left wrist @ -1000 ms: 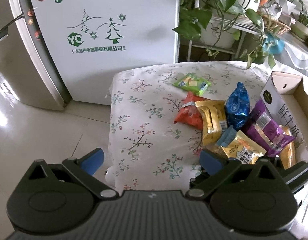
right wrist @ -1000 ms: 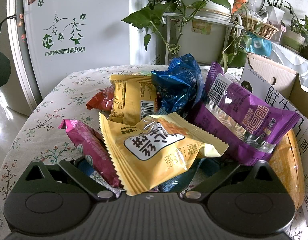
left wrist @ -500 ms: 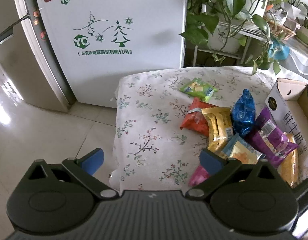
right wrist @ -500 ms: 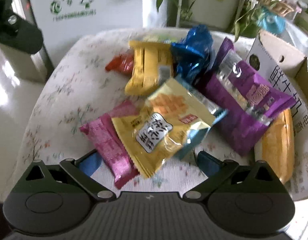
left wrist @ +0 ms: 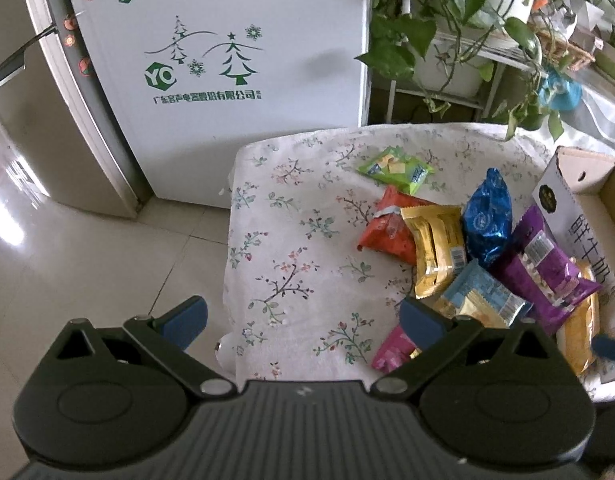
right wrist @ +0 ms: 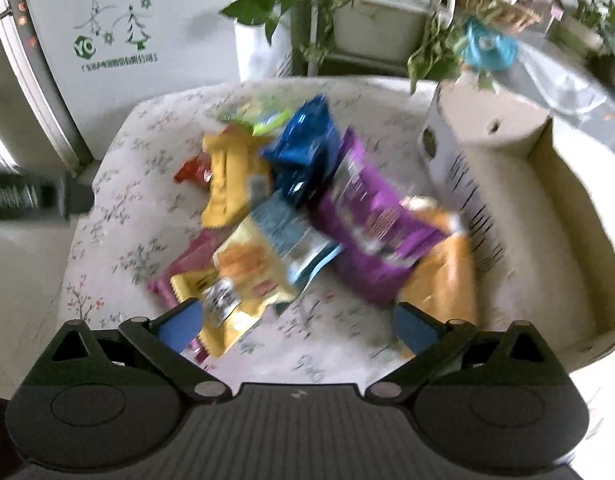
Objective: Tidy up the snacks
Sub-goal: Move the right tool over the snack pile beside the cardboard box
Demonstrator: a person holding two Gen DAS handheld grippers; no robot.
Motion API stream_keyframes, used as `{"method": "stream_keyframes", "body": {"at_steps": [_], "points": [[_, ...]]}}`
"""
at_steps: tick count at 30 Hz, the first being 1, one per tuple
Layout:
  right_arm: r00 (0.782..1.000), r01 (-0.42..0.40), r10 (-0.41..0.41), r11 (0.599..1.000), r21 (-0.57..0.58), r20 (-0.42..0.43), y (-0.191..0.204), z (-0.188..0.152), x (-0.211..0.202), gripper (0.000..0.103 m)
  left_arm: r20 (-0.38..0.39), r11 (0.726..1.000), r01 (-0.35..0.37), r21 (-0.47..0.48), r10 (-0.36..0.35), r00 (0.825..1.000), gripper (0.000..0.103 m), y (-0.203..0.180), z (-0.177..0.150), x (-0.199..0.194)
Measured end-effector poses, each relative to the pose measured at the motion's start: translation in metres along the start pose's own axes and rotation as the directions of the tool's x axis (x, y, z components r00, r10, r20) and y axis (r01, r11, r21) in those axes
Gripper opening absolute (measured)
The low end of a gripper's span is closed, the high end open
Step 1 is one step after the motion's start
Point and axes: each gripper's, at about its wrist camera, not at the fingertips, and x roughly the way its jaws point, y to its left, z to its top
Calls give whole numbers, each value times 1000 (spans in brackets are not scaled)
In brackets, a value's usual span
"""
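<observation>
Left gripper: blue-padded fingers spread wide, grasping nothing; it hangs above the near left corner of the floral white tablecloth.
Right gripper: fingers released and wide apart, nothing between them; the view is motion-blurred.
Snack pile: lies ahead of both grippers on the cloth, toward the right finger of the left one.
Green snack packet: farthest ahead of the left fingers, set apart from the pile.
Orange-red snack packet: ahead of the left gripper's right finger, its right edge under the gold foil packet.
Shiny blue foil bag: just right of the gold packet, touching the purple snack bag.
Light-blue-ended yellow packet: just beyond the left gripper's right fingertip.
Pink wrapper: partly hidden behind that same finger.
Yellow sawtooth-edged packet: just ahead of the right gripper, nearest its left finger, overlapping the pink wrapper.
Orange-yellow bag: ahead of the right gripper's right finger, against the box wall.
Open cardboard box: right of the pile, beyond the right finger; the part of its inside in view holds no snacks.
Background: a white refrigerator with green tree print and potted green plants far ahead.
</observation>
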Motion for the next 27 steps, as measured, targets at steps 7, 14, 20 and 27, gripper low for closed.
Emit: {"method": "stream_keyframes", "body": {"at_steps": [7,14,20,27], "points": [[999,28,-26,998,62,-31,-20,17,2,103,-3,1000,-11,25,11,1000,102,-9,-1,0],[1000,24,-23,994,106,-10,-30,21,-4,103,-32,1000,-20,22,20,999,102,-13,-4,3],[999,24,-19,985,169,-26,-41,25,-2,103,-43,999,-25,36,26,999,102,-19,-7,3],[997,49,-37,984,171,-71,-40,24,5,103,-54,999,-30,44,32,998,102,-29,-7,2]]}}
